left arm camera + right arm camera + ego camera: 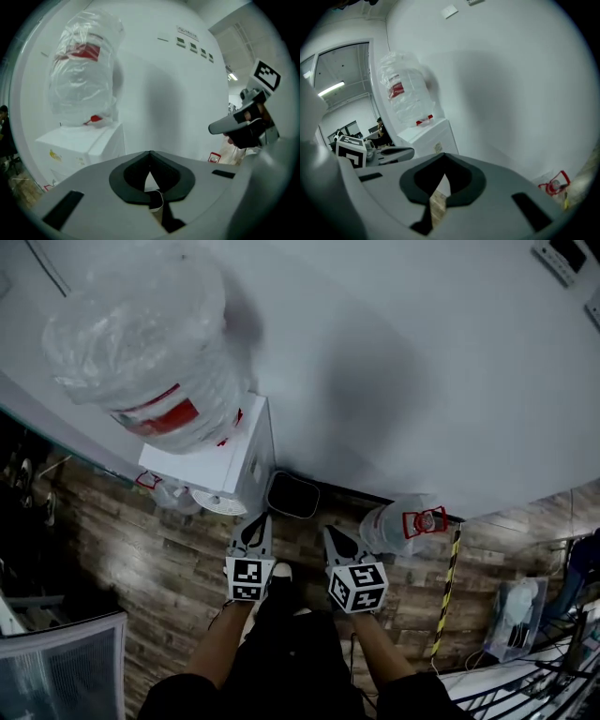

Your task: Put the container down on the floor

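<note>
The left hand-held gripper (254, 526) and the right hand-held gripper (336, 542) are both pressed together with nothing between their jaws, held side by side above the wooden floor (141, 568). The container, a clear water jug with a red cap (401, 524), sits on the floor against the wall (422, 381), to the right of a black bin (292, 495) and just beside a yellow-and-black striped strip (447, 582). So the put-down looks done. Whether the jug stands upright or lies on its side I cannot tell. If it lies on its side, it could roll along the wall. The person's feet are near it, so a careless step could knock it. The plastic-wrapped bottle (141, 343) on top of the water dispenser (225, 470) also sits near the left hand-held gripper, and a wide swing could hit it.
</note>
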Demonstrator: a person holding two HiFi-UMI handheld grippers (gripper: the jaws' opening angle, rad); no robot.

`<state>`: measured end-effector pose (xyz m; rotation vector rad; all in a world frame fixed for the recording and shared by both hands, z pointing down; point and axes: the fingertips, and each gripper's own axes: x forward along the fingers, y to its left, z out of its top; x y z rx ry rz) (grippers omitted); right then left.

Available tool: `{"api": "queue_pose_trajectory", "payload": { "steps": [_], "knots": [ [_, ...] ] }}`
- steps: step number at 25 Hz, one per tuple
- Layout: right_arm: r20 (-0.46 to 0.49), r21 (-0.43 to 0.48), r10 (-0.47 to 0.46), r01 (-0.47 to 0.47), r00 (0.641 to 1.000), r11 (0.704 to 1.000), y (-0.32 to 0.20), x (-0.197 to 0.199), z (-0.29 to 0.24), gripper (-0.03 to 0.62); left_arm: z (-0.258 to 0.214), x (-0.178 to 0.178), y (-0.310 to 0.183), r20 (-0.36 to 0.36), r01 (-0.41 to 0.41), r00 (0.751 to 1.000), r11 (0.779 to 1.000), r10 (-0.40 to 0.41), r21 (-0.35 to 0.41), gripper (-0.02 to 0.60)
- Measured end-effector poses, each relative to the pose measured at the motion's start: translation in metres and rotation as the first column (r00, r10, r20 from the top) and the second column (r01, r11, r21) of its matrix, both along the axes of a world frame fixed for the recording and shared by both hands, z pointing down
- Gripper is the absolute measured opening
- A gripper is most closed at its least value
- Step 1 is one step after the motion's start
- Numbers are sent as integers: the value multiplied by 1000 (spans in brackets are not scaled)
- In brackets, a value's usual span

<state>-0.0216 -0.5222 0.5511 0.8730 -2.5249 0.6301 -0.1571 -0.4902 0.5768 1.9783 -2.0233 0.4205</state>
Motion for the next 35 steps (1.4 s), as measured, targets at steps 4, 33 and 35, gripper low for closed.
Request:
{"api": "queue_pose_trajectory", "payload": {
  "steps": [4,33,35],
  "knots": [
    [20,13,42,-42,999,999,15,16,-52,11,-56,13,18,-20,-15,1000,1000,15,10,14],
    [184,327,-7,-54,983,944,161,61,-224,9,-242,90,142,3,-61,998,977,62,205,14],
    [178,328,-10,-50,984,943,163,63,-224,11,-243,95,144,9,-70,998,975,69,209,14]
  ]
}}
